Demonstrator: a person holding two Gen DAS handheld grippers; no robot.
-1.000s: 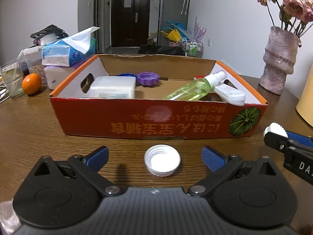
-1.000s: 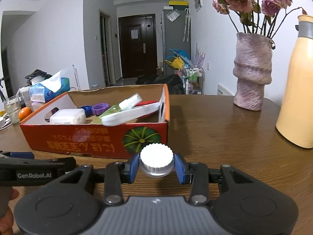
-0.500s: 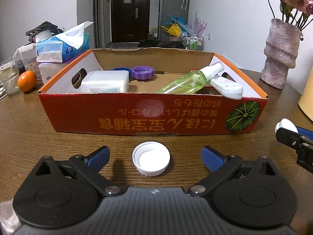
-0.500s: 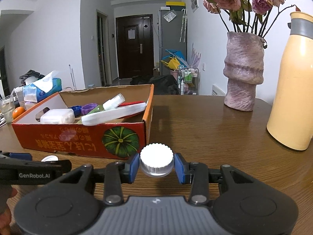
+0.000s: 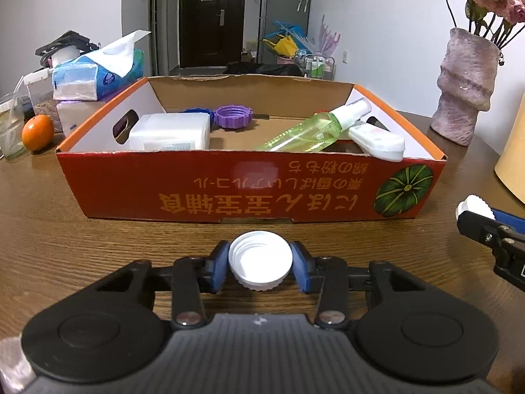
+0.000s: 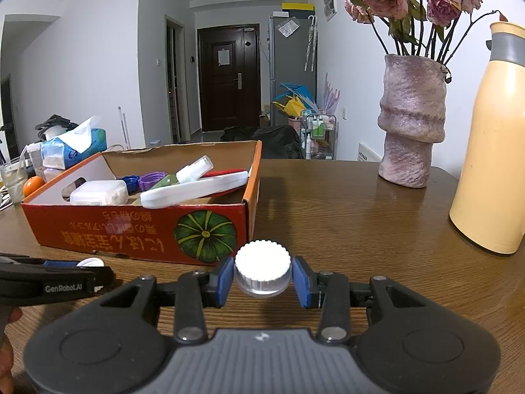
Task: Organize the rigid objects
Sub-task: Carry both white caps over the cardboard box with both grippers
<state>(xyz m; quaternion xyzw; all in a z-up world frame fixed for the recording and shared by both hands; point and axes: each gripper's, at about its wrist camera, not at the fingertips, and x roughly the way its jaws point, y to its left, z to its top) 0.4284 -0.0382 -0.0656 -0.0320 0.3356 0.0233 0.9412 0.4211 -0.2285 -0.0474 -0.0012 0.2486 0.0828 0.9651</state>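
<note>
Gripping one white cap in each gripper, just short of your cardboard box (image 5: 249,193).
Left gripper (image 5: 260,267) clamps a threaded open cap (image 5: 260,262); right gripper (image 6: 262,277) clamps a ridged cap (image 6: 262,267). Beyond them the box holds a spray bottle (image 5: 308,129), a purple ring (image 5: 233,116) and a white block (image 5: 170,134).

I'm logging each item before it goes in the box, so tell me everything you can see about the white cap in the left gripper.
The white cap is round, plastic-looking, lying open side up so its inner screw threads show, with a ribbed outer rim. It sits low over the wooden table, just in front of the orange cardboard box. The left gripper is shut on it, one blue pad pressing each side.
</note>
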